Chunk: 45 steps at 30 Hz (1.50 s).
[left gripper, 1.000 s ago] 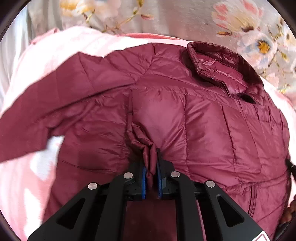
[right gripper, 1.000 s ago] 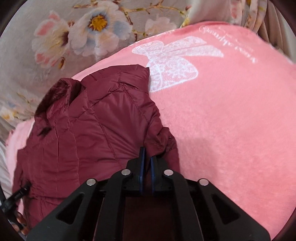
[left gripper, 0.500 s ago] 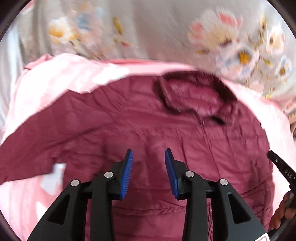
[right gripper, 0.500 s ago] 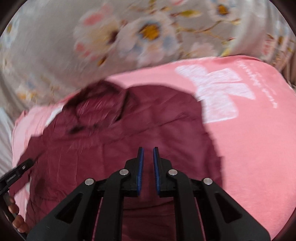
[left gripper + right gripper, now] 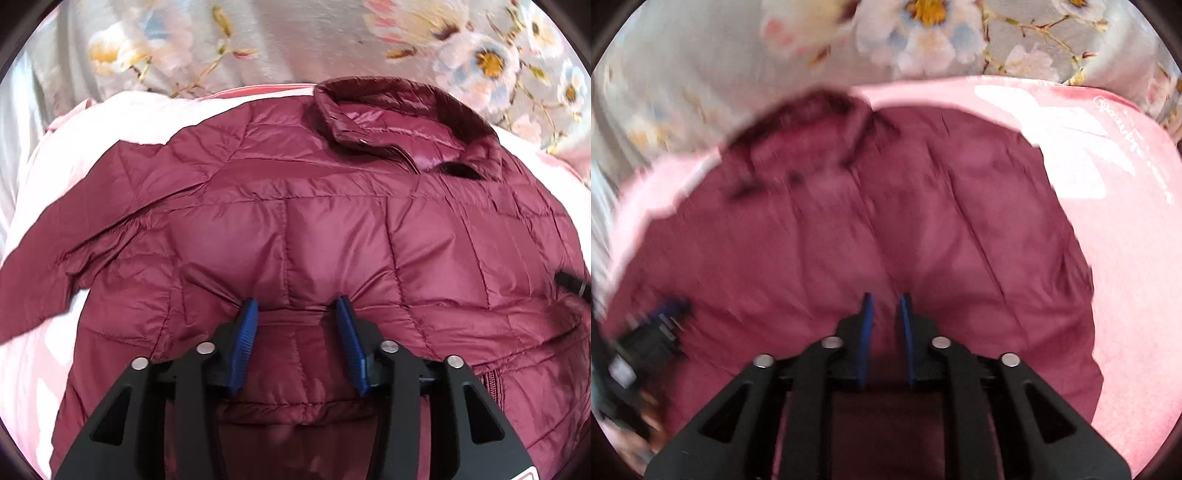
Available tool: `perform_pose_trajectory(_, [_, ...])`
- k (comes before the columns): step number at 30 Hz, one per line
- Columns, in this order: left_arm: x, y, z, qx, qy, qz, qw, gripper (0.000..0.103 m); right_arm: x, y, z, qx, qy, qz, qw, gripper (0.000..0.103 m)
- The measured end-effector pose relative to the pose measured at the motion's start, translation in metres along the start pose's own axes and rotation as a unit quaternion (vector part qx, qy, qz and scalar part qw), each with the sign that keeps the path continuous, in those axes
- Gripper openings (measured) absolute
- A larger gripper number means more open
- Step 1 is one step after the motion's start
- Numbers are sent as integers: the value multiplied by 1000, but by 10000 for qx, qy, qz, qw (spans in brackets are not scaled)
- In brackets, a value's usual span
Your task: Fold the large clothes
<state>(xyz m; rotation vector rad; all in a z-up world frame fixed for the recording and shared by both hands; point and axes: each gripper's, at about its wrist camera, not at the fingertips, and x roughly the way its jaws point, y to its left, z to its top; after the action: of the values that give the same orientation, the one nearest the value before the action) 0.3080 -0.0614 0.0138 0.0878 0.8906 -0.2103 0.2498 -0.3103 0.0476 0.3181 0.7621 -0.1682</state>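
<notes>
A maroon quilted puffer jacket [image 5: 332,229] lies spread on a pink blanket [image 5: 1137,295], front up. Its collar [image 5: 399,122] lies at the far side, and one sleeve [image 5: 40,266] stretches out to the left. My left gripper [image 5: 295,310] hovers low over the jacket's middle. Its jaws are opening, the blue pads [image 5: 245,325] stand well apart, and only a loose puff of fabric bulges between them, ungripped. In the blurred right wrist view, my right gripper [image 5: 885,304] is over the jacket's [image 5: 923,240] right half. Its jaws are opening too, with a narrow gap and nothing held.
A grey floral sheet [image 5: 295,40] rises behind the blanket. The blanket carries a white bow print [image 5: 1071,147] to the jacket's right. The other gripper shows at the right edge [image 5: 570,282] of the left wrist view, and the left gripper's body [image 5: 646,343] shows blurred in the right wrist view.
Both grippers have let go of the bunched jacket fabric they pinched and have opened. The right one swung left over the jacket. The released fabric has settled flat.
</notes>
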Motion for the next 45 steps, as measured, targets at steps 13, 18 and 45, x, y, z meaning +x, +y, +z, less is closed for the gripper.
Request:
perform_pose_trajectory(13, [-1, 7, -2, -246, -70, -149, 9996, 55, 89, 34, 71, 597, 303, 406, 9969, 24])
perform_pose_trajectory(18, [-1, 7, -2, -252, -69, -153, 9995, 56, 66, 42, 73, 97, -241, 241, 9994, 13])
perform_pose_trajectory(45, [-2, 5, -3, -35, 14, 178, 9998, 60, 25, 34, -59, -780, 172, -78, 9968, 14])
